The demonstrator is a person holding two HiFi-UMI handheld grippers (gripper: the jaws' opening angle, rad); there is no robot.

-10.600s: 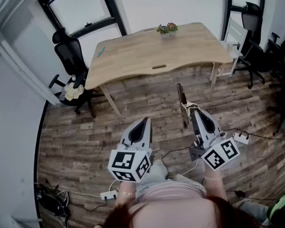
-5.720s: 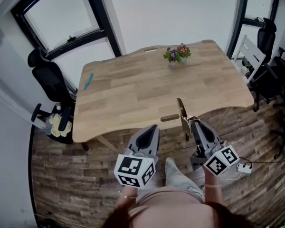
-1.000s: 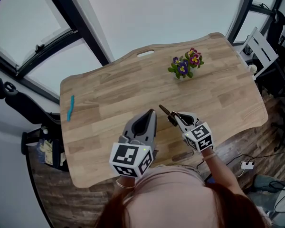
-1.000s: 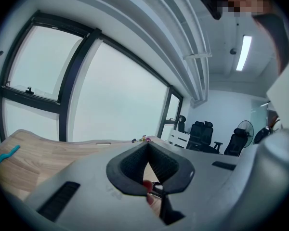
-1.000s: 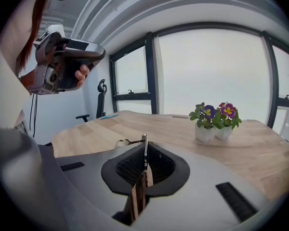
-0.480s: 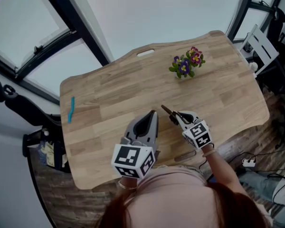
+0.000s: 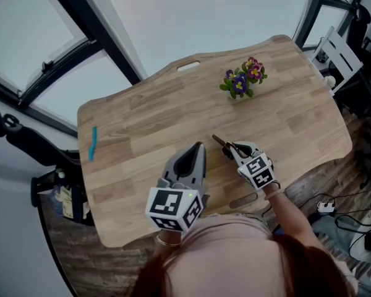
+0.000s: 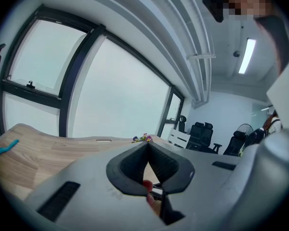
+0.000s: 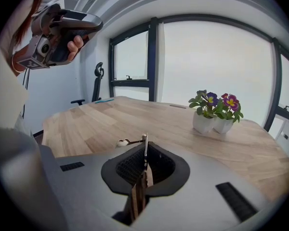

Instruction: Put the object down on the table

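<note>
Tool [image 7: 217,142] held over wooden table [image 7: 154,113]
Right gripper [image 7: 230,148] is pressed shut on the tool; left gripper [image 7: 198,148] is closed, empty.

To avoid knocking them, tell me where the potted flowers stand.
Head view: the potted flowers stand far on the table, right of centre, beyond the right gripper.

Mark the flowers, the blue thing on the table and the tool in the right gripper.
Flowers [image 7: 241,82]: head view, on the blooms.
Blue thing [image 7: 92,143]: head view, its middle.
Tool [image 9: 145,149]: right gripper view, metal blade.
</note>
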